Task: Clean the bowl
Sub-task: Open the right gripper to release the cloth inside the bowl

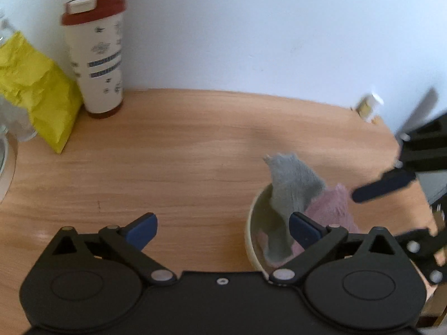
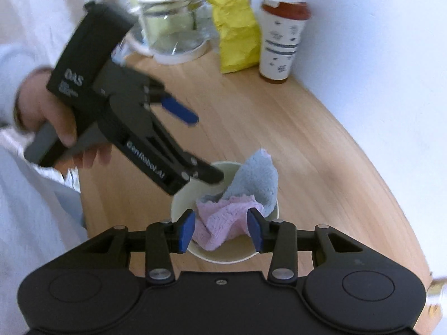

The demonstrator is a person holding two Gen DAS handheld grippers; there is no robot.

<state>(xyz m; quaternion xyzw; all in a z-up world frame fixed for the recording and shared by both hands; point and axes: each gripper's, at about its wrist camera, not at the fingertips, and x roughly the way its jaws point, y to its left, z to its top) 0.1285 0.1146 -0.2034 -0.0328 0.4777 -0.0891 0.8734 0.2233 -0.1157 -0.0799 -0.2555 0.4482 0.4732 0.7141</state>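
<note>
Wood desk (image 2: 321, 150) runs along a white wall. At the back: glass jar (image 2: 170, 25), yellow bag (image 2: 237, 33), tall cup w/ red lid (image 2: 282, 36), all upright.

Left gripper (image 1: 222, 230) hovers over bare desk, spread wide, gripping nothing; its right finger sits over the bowl rim. A hand (image 2: 56, 117) holds it.

Right gripper (image 2: 220, 230) is part-open, pads either side of the pink fold, not clamped on it.

Cream bowl (image 2: 178, 209) stands upright, mouth up, near the desk's front edge; round, so no long axis.

Cloth (image 2: 220, 223) is stuffed in the bowl: pink side low, grey-blue side (image 1: 293, 184) sticking up past the rim, its point towards the wall.
</note>
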